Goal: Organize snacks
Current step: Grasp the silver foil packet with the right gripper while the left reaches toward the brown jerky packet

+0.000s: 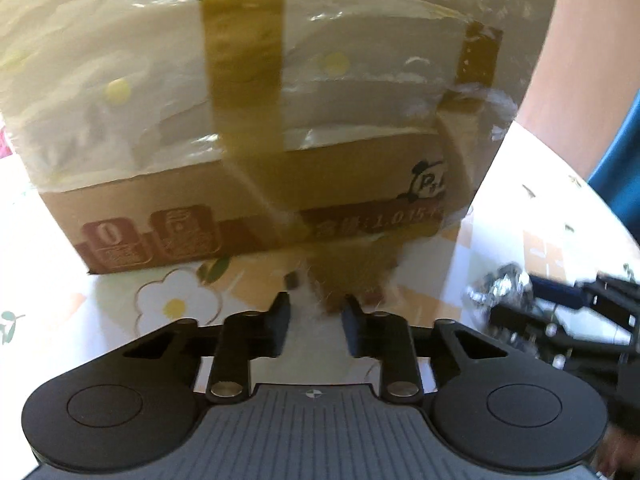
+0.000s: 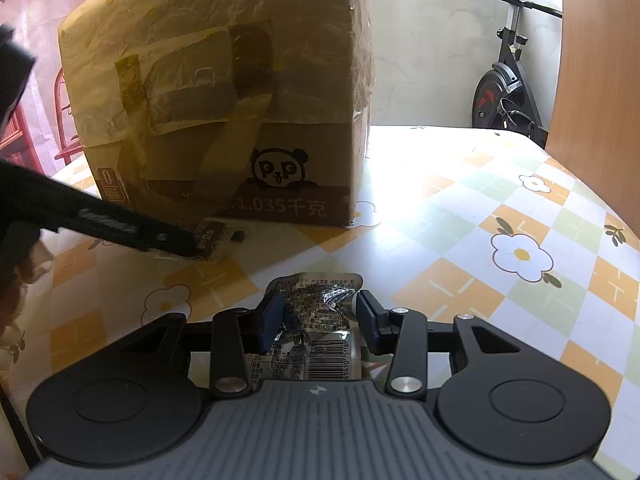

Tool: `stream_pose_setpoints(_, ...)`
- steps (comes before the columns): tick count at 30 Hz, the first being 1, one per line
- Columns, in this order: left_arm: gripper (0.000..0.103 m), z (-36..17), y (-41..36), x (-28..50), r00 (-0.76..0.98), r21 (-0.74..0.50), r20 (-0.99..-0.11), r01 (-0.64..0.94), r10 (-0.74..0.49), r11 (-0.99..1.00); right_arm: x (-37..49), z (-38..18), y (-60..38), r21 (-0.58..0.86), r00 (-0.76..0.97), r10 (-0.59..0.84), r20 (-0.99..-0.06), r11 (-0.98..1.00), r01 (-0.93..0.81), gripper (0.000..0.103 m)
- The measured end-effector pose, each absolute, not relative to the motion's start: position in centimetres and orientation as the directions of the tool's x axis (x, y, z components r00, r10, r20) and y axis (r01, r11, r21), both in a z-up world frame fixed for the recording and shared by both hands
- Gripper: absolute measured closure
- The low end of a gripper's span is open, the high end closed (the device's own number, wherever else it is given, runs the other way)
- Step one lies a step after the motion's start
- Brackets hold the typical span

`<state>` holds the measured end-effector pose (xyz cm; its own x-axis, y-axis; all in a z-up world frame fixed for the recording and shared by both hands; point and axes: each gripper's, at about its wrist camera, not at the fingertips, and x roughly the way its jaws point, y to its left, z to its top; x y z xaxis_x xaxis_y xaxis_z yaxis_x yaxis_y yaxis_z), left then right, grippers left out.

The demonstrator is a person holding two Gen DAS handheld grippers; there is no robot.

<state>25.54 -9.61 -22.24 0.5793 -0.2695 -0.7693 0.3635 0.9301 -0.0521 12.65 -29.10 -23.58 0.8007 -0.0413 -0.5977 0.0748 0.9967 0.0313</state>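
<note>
A tall cardboard box (image 1: 256, 120) with a panda logo, wrapped in clear plastic and brown tape, stands on the table; it also shows in the right wrist view (image 2: 224, 92). My left gripper (image 1: 316, 316) is part open at the box's base, its jaws around a small brown snack packet (image 1: 348, 280); whether they press it is unclear. In the right wrist view that packet (image 2: 210, 240) lies at the tip of the left gripper's fingers (image 2: 176, 244). My right gripper (image 2: 320, 312) holds a silver foil snack packet (image 2: 316, 320) between its jaws, also seen in the left wrist view (image 1: 496, 284).
The table (image 2: 480, 220) has a checked cloth with white flowers. An exercise bike (image 2: 508, 64) stands beyond the far edge, by a wooden panel (image 2: 592, 80). Red chairs (image 2: 60, 100) are at the left. A blue object (image 1: 620, 152) is at the right.
</note>
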Motion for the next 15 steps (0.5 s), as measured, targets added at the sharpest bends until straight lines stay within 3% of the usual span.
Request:
stream_pose_setpoints(10, 0.076, -21.3, -9.5, 25.3, 0.581, -0.051, -0.752, 0.419, -0.311, 0.906, 12.7, -23.6, -29.2, 0.028, 0.799, -0.042, -0.600, 0.997, 0.073, 0.059)
stream_pose_setpoints(15, 0.065, -20.4, -10.7, 26.6, 0.577, -0.066, -0.731, 0.473, -0.365, 0.879, 12.7, -23.6, -29.2, 0.027, 0.799, -0.042, -0.600, 0.997, 0.073, 0.059)
